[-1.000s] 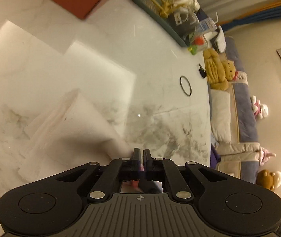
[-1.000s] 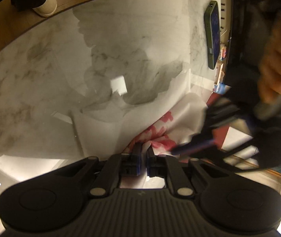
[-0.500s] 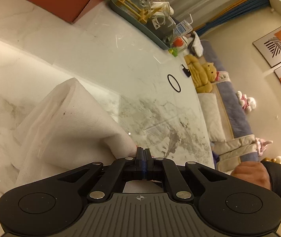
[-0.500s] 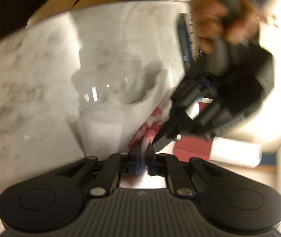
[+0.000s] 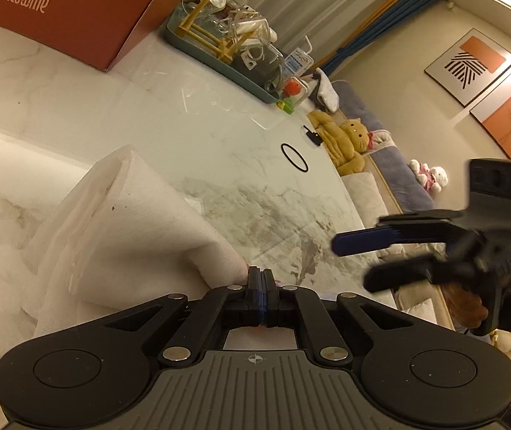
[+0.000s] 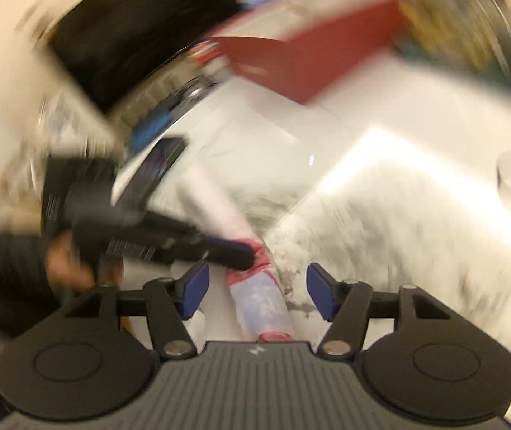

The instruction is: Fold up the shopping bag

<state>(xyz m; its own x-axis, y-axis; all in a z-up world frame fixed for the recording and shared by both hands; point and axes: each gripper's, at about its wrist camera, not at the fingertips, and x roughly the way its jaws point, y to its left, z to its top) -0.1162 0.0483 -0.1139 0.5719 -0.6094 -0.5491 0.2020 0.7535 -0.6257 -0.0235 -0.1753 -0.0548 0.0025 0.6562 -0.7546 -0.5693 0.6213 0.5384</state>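
The white shopping bag [image 5: 129,222] lies curled on the marble table [image 5: 219,118], one fold standing up in a soft arch. My left gripper [image 5: 260,279] is shut on the bag's near edge, where a bit of pink print shows. In the right wrist view, which is blurred, the left gripper [image 6: 235,256] pinches the pink-printed end of the bag [image 6: 259,304]. My right gripper [image 6: 257,286] is opening; the bag strip runs between its blue pads [image 6: 198,286] without touching them. From the left wrist view the right gripper [image 5: 355,261] hovers off to the right, its jaws apart.
A red box [image 5: 58,18] and a teal tray of glassware [image 5: 226,50] stand at the table's far side. A black ring [image 5: 294,157] lies near the table's edge, a dark phone [image 6: 155,168] beside the bag. A sofa with plush toys [image 5: 348,136] is beyond the edge.
The right gripper has let go of the bag and spread its jaws, swinging away to the side. The left gripper stayed shut on the bag, rolled and shifted, and the bag's fold rose.
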